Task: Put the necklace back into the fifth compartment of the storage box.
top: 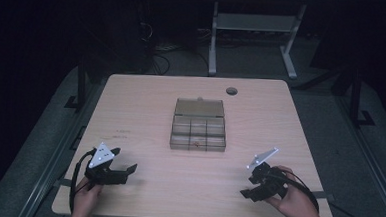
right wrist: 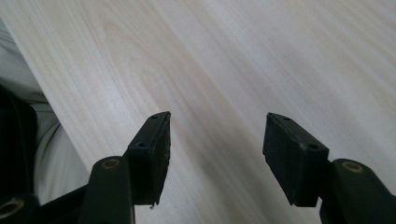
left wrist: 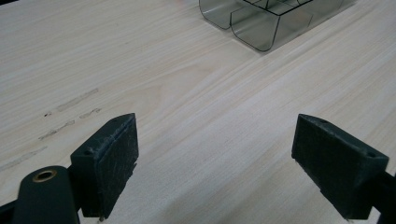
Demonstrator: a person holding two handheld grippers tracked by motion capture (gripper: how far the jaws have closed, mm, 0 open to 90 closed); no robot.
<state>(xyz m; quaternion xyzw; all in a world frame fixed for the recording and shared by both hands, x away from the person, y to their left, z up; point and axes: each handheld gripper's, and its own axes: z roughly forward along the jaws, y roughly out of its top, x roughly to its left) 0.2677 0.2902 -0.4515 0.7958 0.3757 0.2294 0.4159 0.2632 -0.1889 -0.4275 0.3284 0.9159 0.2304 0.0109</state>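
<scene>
A clear smoky plastic compartment box (top: pixel 198 134) stands at the middle of the wooden table (top: pixel 146 101), its lid tipped back behind it. One small item lies in a front compartment. In the left gripper view the box's near corner (left wrist: pixel 261 23) shows at the top. My left gripper (top: pixel 126 171) rests near the table's front left, open and holding nothing (left wrist: pixel 224 161), with bare wood between its pads (left wrist: pixel 114 156). My right gripper (top: pixel 249 187) is held low near the front right, well short of the box, open and holding nothing (right wrist: pixel 215 149).
A round cable hole (top: pixel 231 91) sits near the table's far edge. In the right gripper view the table's front edge runs down the left, with the person's light clothing (right wrist: pixel 51 154) beyond it. Faint scuff marks (left wrist: pixel 70 105) lie on the wood left of the left gripper.
</scene>
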